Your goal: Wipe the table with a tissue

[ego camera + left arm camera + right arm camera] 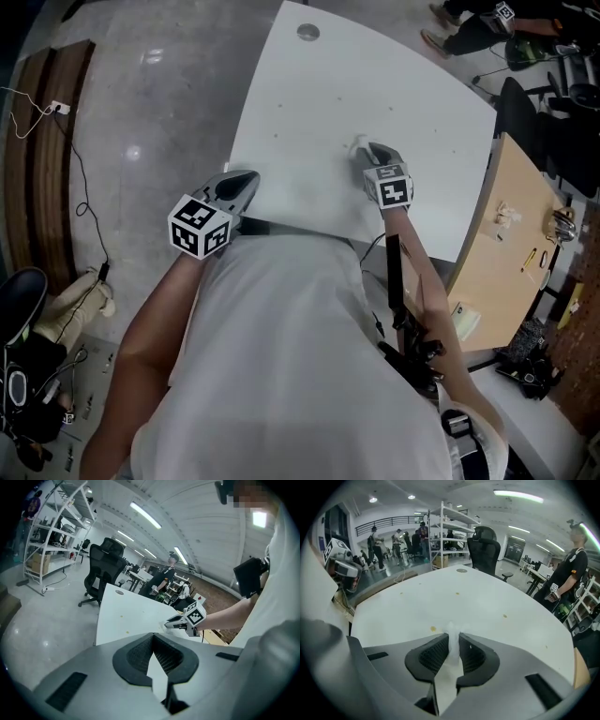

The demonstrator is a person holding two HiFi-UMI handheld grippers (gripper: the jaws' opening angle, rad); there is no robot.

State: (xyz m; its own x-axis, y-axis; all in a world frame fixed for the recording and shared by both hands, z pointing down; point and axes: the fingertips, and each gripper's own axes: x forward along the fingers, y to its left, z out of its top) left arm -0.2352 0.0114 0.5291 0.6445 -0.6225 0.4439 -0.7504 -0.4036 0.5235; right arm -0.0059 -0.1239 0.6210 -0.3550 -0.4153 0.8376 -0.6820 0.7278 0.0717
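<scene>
The right gripper (372, 152) tips down over the smooth white table (375, 75). Its jaws pinch a soft, crumpled white tissue (453, 629) near a small brown spot (433, 629). The left gripper (246, 180) points at the table's near edge, with its jaws closed on nothing. The floor (169, 94) is shiny grey.

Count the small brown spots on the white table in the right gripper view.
5 small brown spots on the white table: one beside the crumpled white tissue in the right claw, two farther off, two to the right. The claw may hide more.
</scene>
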